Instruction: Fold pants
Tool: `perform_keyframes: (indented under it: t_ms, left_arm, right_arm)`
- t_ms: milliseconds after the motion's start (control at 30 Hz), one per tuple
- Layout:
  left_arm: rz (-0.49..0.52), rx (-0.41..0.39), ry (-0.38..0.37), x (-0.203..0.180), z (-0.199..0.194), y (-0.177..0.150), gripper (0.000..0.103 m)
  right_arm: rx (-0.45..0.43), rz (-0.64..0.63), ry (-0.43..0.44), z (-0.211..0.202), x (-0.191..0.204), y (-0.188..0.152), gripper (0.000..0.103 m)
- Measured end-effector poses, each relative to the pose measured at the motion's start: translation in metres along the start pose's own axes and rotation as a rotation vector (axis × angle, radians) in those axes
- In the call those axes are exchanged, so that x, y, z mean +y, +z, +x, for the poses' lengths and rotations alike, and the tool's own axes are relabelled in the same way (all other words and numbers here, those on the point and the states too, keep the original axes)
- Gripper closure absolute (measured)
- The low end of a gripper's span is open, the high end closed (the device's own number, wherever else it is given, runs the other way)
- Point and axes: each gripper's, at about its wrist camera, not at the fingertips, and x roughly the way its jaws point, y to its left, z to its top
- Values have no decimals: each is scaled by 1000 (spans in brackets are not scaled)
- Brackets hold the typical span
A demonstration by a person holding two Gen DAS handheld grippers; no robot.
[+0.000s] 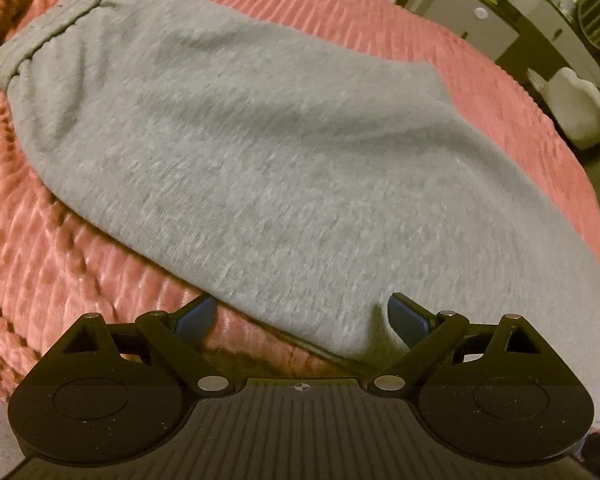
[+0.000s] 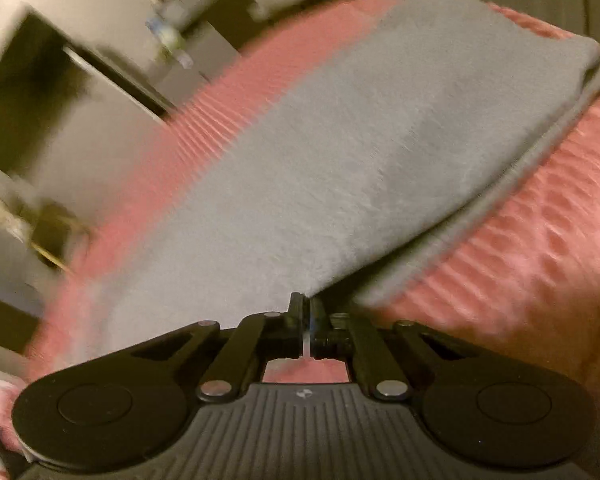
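Grey pants (image 1: 260, 160) lie folded lengthwise on a pink ribbed bedspread (image 1: 60, 264), with the waistband (image 1: 52, 28) at the far left. My left gripper (image 1: 302, 320) hangs open over the near edge of the fabric, one blue pad (image 1: 196, 316) off the cloth and the other over it. In the right wrist view the pants (image 2: 340, 152) stretch away up and to the right, a second layer showing along their right edge. My right gripper (image 2: 306, 306) is shut, its fingertips pinching the near corner of the grey fabric.
Beyond the bed's far edge stand a dark dresser (image 1: 500, 20) with small items on top and a white chair (image 1: 580, 108). The right wrist view shows blurred grey furniture (image 2: 112, 76) past the bedspread (image 2: 540, 248).
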Motion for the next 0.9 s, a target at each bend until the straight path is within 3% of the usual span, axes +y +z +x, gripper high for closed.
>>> perform_keyframes:
  t_ms: [100,300,400,467,533,600,700,767,800,833,900]
  left_arm:
    - [25,-10,1,-3,-1,-2,7]
    - [44,-15,36,-9,1,-1,7]
    - [82,-22,55,-15,2,-2,7]
    - [85,-30,47,-14,-1,-1,7]
    - [78,-31,21,-10,-5,1,7]
    - [93,-53,-24,-10,-8,11,7]
    - [119,-125,-39,-19,-16,35,7]
    - [136,-160,-61,-31,-18,56,7]
    - [176,-183,-72,-41,-15,68,7]
    - [216,-205,-46,-52,-12,76,7]
    - [267,-252,180,-74,-7,89,12]
  right_arm:
    - [-8,9,13,-3,4,5,98]
    - [-129,-209,61,-38,56,5,98]
    - [-195,-321,63,-26,74,6,93]
    - [-155,-361,11,4,73,6,88]
    - [-6,-323,-62,39,63,3,87]
    - [-50,-308,-19,31,59,6,86]
    - [-136,-323,11,17,59,12,73]
    - [-173,-334,0,17,57,13,49]
    - [-160,-327,-4,21,57,14,46]
    - [-136,-315,-2,26,54,15,46]
    - [-132,-317,7,34,52,17,44]
